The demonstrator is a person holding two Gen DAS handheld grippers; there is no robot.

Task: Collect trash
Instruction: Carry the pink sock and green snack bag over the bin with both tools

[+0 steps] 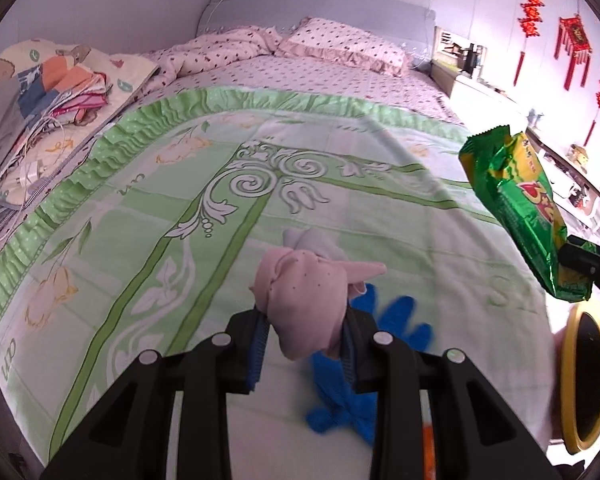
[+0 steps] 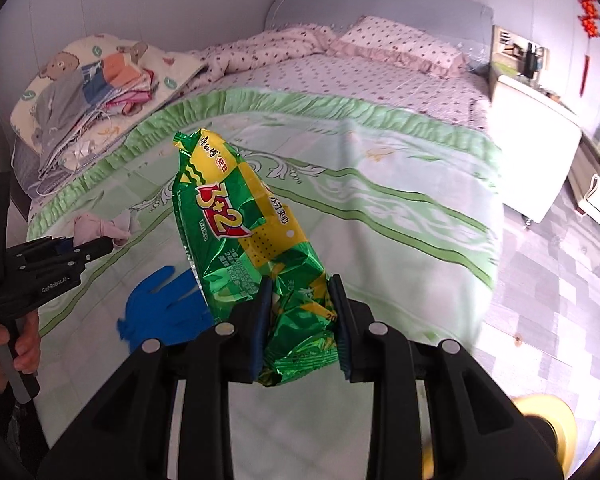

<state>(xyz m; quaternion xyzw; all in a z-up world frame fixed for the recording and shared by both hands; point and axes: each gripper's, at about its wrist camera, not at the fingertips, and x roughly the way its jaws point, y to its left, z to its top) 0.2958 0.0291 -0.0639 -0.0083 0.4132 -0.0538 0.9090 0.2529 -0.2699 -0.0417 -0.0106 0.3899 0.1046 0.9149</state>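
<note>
Holding one piece of trash each, both tools are above the bed (image 1: 140, 200). The left hand-held gripper (image 1: 306, 344) is clenched on a pink crumpled cloth or tissue (image 1: 308, 300), which stands up between the blue pads. The right hand-held gripper (image 2: 302, 328) is clenched on the lower end of a green snack wrapper (image 2: 236, 224), and most of the wrapper rises free above the pads.

Risks, as I judge them: the wrapper is smooth foil and is held only at one end, so a quick swing could make it slide out. The pink bundle is soft and is pinched low, so part of it could pull loose and fall back on the green bedcover. A round yellow-rimmed container (image 1: 588, 376) shows at the edge beside the bed, maybe the bin; it is blurred, so a drop there could miss.

Count: two hand-held grippers, one wrapper, one pink bundle, one blue glove (image 2: 164, 304) lying flat on the bedcover, not collected yet. One hand (image 2: 4, 344) of the person is visible.
</note>
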